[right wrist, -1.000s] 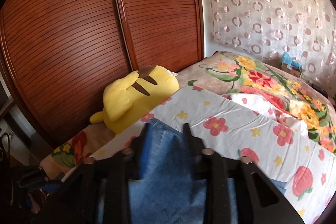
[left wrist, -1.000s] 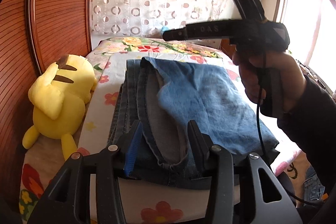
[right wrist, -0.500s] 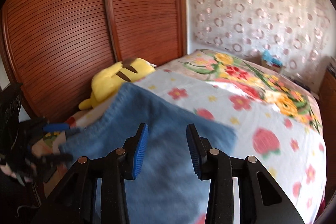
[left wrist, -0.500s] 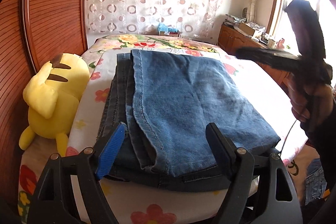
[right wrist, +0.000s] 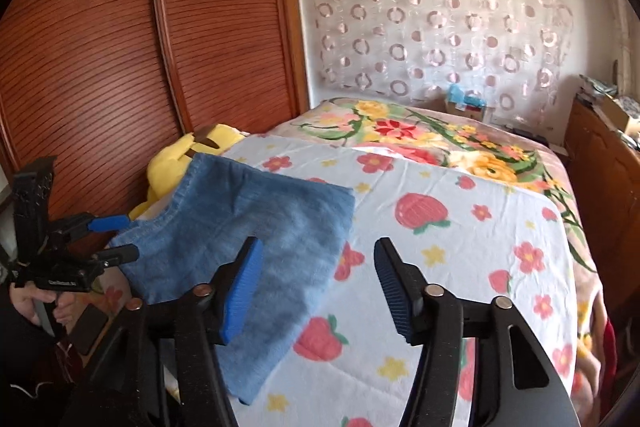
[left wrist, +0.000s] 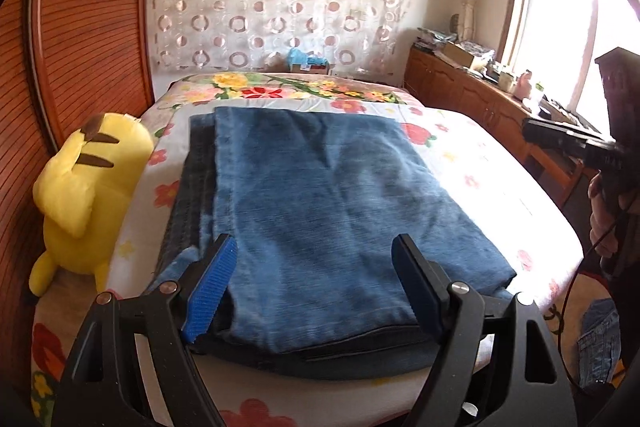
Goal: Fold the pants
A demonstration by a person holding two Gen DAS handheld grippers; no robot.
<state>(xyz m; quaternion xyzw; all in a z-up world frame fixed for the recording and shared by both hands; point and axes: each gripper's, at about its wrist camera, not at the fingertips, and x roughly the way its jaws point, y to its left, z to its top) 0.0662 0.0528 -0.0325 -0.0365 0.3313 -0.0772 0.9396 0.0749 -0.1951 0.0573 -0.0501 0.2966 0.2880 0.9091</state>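
The folded jeans (right wrist: 256, 251) hide most of the yellow plush toy (right wrist: 180, 155) in the right wrist view; sideboard clutter (left wrist: 472, 55) is too small to identify

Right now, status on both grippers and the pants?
Left gripper open over the near hem. Right gripper opening, nothing between its pads. Pants folded flat on bed. Yellow plush beside them, apart.

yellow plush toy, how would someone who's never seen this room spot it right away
Start at the bed with the flower-and-strawberry sheet, then look to the edge that runs beside the reddish slatted wooden wardrobe doors. The yellow plush toy sits there, next to the folded blue denim pants. It is the only bright yellow thing, with brown-tipped ears.
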